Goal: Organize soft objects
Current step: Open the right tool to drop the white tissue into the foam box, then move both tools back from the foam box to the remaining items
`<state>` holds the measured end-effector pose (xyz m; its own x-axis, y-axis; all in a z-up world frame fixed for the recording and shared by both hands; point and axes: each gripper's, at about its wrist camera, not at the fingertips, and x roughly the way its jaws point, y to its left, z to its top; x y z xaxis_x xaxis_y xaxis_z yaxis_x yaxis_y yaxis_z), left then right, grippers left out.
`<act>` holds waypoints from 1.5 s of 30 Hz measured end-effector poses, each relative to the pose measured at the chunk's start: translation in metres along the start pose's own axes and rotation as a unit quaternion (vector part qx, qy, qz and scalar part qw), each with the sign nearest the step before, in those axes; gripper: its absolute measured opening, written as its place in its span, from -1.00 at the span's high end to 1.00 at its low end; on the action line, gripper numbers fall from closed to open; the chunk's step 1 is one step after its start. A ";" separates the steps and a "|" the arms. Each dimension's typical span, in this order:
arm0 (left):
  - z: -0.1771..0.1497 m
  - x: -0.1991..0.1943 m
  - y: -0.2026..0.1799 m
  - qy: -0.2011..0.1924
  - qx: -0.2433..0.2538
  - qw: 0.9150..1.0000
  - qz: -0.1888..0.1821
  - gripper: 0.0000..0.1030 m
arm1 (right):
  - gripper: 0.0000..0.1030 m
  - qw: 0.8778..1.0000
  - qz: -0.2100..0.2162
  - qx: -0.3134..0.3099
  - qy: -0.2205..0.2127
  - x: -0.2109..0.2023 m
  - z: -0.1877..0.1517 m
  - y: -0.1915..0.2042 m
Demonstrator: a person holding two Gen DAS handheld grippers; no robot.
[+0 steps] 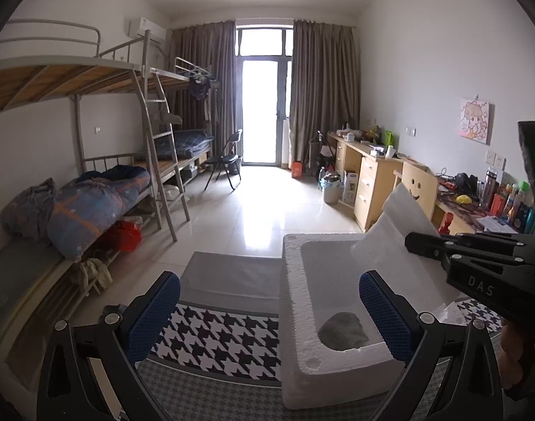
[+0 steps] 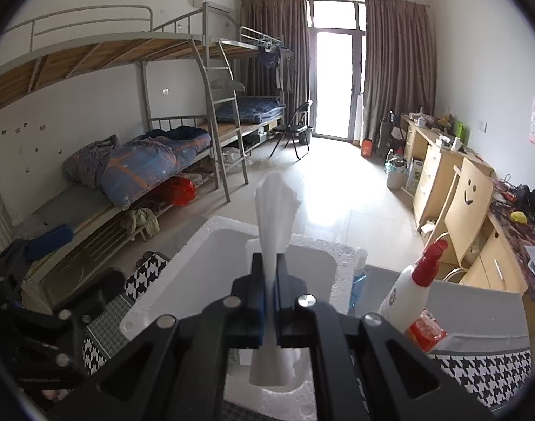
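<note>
My left gripper [image 1: 269, 315] stands open over a table with a houndstooth cloth [image 1: 218, 336], its blue pads [image 1: 155, 312] wide apart and nothing between them. A white foam box [image 1: 295, 298] sits on the cloth under its right finger, with a grey soft lump [image 1: 342, 329] inside. My right gripper [image 2: 269, 280] is shut on a thin white foam sheet [image 2: 276, 217], which stands up from the pads above the foam box [image 2: 228, 224]. In the left wrist view, the right gripper [image 1: 413, 244] comes in from the right and holds the sheet [image 1: 397, 231] tilted over the box.
A white spray bottle with a red trigger [image 2: 411, 294] stands right of the box, beside a red packet [image 2: 425, 333]. A grey pad [image 1: 232, 277] lies behind the cloth. Bunk beds [image 1: 92, 189] line the left wall. Desks and a wooden chair [image 1: 420, 189] line the right.
</note>
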<state>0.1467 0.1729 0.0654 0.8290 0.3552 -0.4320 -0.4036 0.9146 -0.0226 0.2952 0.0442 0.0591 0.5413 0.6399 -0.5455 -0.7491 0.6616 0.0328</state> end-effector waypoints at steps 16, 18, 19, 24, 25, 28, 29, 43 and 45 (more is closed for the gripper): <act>-0.005 -0.001 0.008 0.000 -0.006 1.000 0.003 -0.99 | -0.34 1.000 0.000 -0.003 0.017 0.008 -0.004 0.002; -0.005 -0.003 0.008 -0.001 -0.003 1.000 0.001 -0.99 | -0.35 1.000 -0.004 -0.004 0.011 0.005 -0.005 0.002; -0.005 -0.003 0.008 -0.001 -0.003 1.000 -0.001 -0.99 | -0.36 1.000 -0.005 -0.004 0.009 0.003 -0.005 0.001; -0.004 -0.010 0.003 -0.007 0.001 1.000 -0.006 -0.99 | -0.55 1.000 -0.002 0.006 -0.004 -0.008 -0.008 -0.002; -0.003 -0.012 0.002 -0.009 0.002 1.000 -0.007 -0.99 | -0.56 1.000 -0.003 0.007 -0.006 -0.011 -0.008 -0.003; -0.003 -0.016 -0.003 -0.013 0.005 1.000 -0.008 -0.99 | -0.71 1.000 -0.011 0.002 -0.014 -0.018 -0.010 -0.003; -0.003 -0.017 -0.003 -0.014 0.004 1.000 -0.009 -0.99 | -0.72 1.000 -0.016 0.000 -0.019 -0.020 -0.009 -0.003; -0.009 -0.044 -0.031 -0.024 0.028 0.998 -0.041 -0.99 | -0.73 0.999 -0.024 0.011 -0.041 -0.056 -0.024 -0.014; -0.010 -0.048 -0.035 -0.028 0.032 0.998 -0.042 -0.99 | -0.73 0.998 -0.032 0.009 -0.044 -0.061 -0.028 -0.016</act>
<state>0.1171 0.1215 0.0779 0.8801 0.2844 -0.3801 -0.3069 0.9517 0.0014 0.2632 -0.0161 0.0690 0.6204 0.6266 -0.4717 -0.7045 0.7095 0.0159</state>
